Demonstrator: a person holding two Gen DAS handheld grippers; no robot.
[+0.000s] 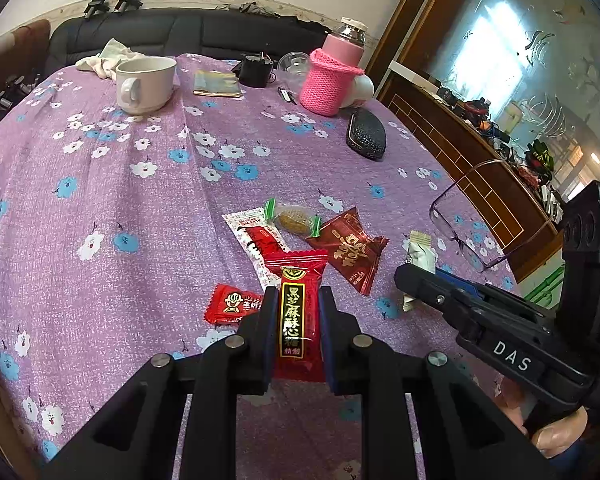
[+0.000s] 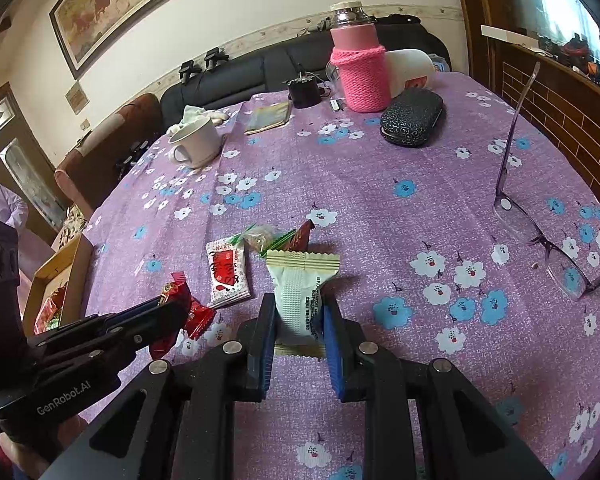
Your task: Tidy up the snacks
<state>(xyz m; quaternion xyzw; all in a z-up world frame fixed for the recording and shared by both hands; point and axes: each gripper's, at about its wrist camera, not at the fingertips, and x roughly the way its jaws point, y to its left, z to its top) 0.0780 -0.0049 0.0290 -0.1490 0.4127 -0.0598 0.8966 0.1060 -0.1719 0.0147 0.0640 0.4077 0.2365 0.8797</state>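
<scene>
My left gripper is shut on a long red candy with a gold and black label, held just above the purple floral tablecloth. My right gripper is shut on a pale green and white snack packet. Each gripper shows in the other's view: the right and the left. On the cloth ahead lie a white and red sachet, a clear-wrapped biscuit with green ends, a dark red packet and a small red cartoon-face candy.
A white mug, a pink knit-sleeved bottle and a black glasses case stand at the far side. Eyeglasses lie at the right. A cardboard box with wrappers inside sits off the table's left edge.
</scene>
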